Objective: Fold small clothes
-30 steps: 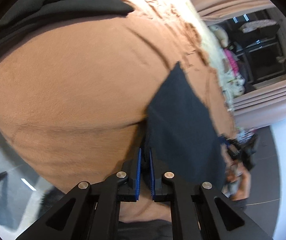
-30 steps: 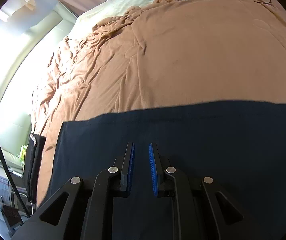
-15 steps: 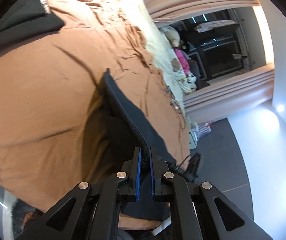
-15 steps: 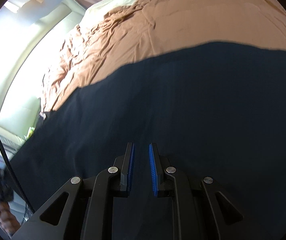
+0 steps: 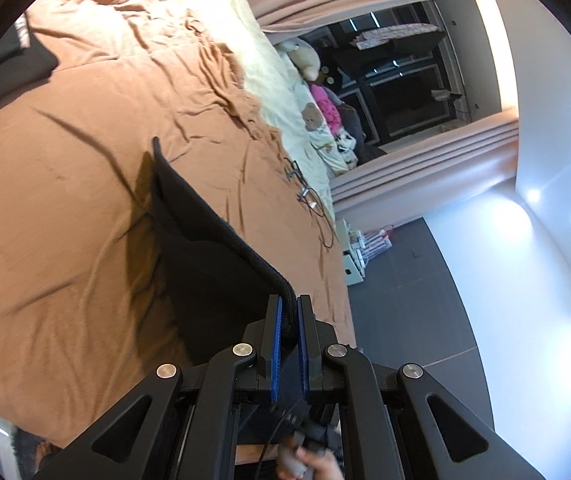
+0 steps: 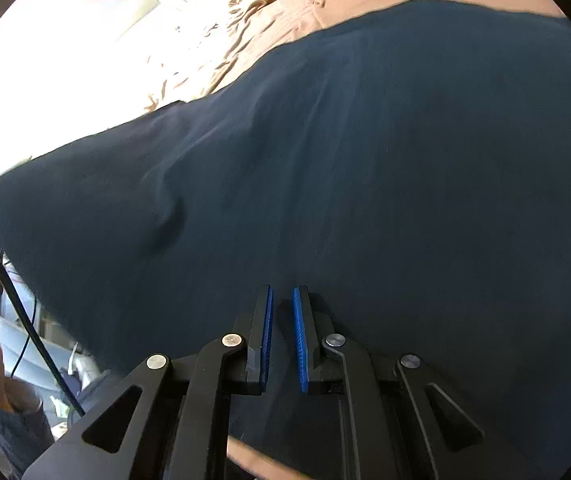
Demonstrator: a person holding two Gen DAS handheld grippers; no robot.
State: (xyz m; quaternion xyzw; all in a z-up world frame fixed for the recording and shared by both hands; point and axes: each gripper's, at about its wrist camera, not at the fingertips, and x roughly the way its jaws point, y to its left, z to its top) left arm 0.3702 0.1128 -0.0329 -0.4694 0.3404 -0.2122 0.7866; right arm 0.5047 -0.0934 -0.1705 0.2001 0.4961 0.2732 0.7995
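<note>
Left: your left gripper (image 5: 289, 320) is pinching the edge of the dark cloth (image 5: 205, 256) | Right: your right gripper (image 6: 281, 320) has its blue pads close together, and you cannot tell if they hold any cloth | Cloth: lifted up over the brown blanket (image 5: 65, 160), near the bed's front edge

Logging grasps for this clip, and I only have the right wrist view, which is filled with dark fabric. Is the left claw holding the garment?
Observer: Yes. The left claw is shut on an edge of the dark garment.
Operator: Is the cloth lying flat on the bed?
Observer: No. From that edge it is raised above the brown bedspread and casts a shadow on it.
Operator: Anything else on the bed?
Observer: A thin cable lies near the far side.
</note>
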